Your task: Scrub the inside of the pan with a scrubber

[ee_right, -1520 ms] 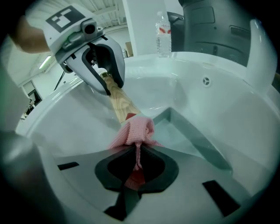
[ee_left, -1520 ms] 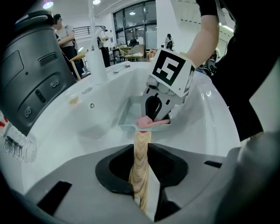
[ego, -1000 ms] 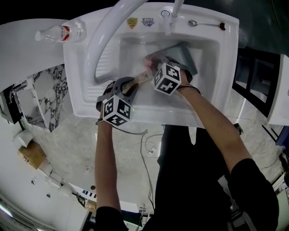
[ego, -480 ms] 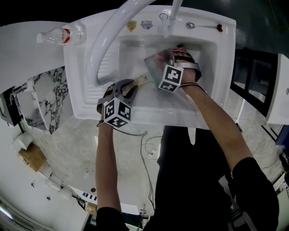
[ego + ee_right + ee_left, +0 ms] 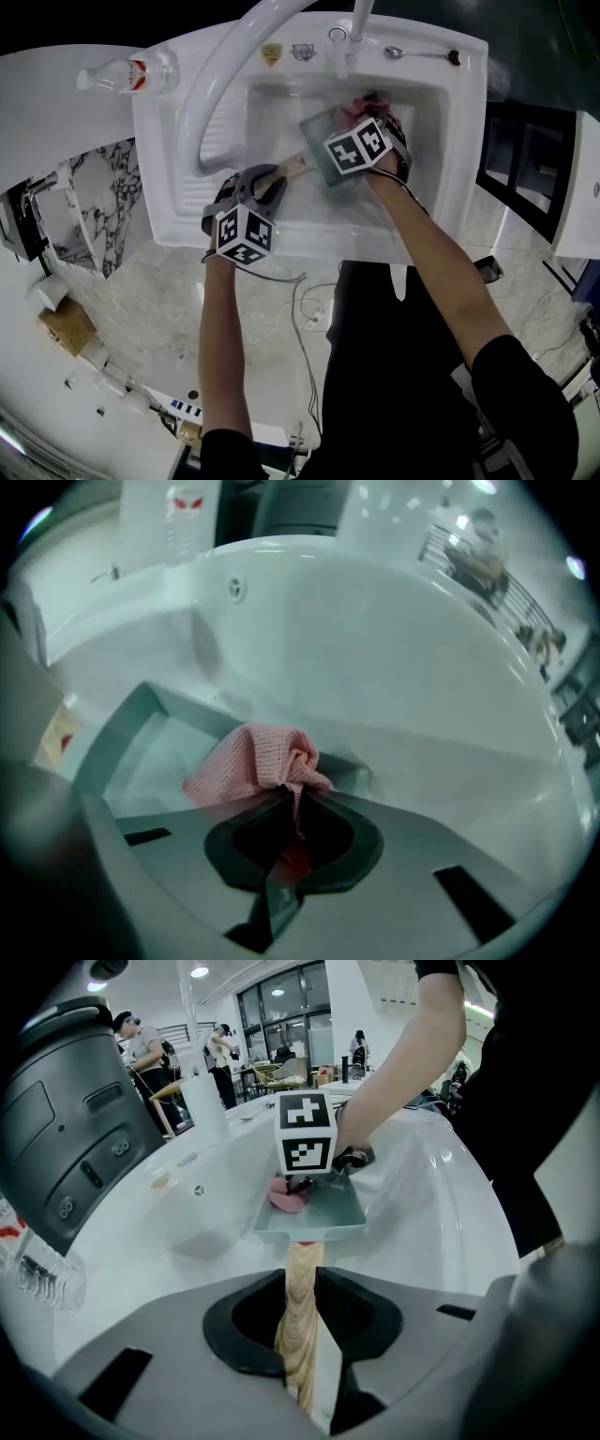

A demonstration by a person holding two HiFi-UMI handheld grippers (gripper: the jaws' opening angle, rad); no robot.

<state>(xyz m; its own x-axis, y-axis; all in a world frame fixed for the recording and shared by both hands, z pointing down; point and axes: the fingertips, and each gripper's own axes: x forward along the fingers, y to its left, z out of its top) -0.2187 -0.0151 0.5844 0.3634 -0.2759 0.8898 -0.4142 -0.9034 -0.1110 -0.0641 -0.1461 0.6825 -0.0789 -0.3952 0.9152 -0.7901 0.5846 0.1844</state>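
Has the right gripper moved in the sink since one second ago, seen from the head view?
Yes. The right gripper, shut on the pink scrubber, has moved toward the faucet at the far rim of the sink.

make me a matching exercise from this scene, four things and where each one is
1 wooden pan handle
2 pink scrubber
3 spoon
4 plastic bottle

a lying on the white surface beside the sink
b held in the left gripper
c on the back rim of the sink
d held in the right gripper

Pairs: 1-b, 2-d, 3-c, 4-a
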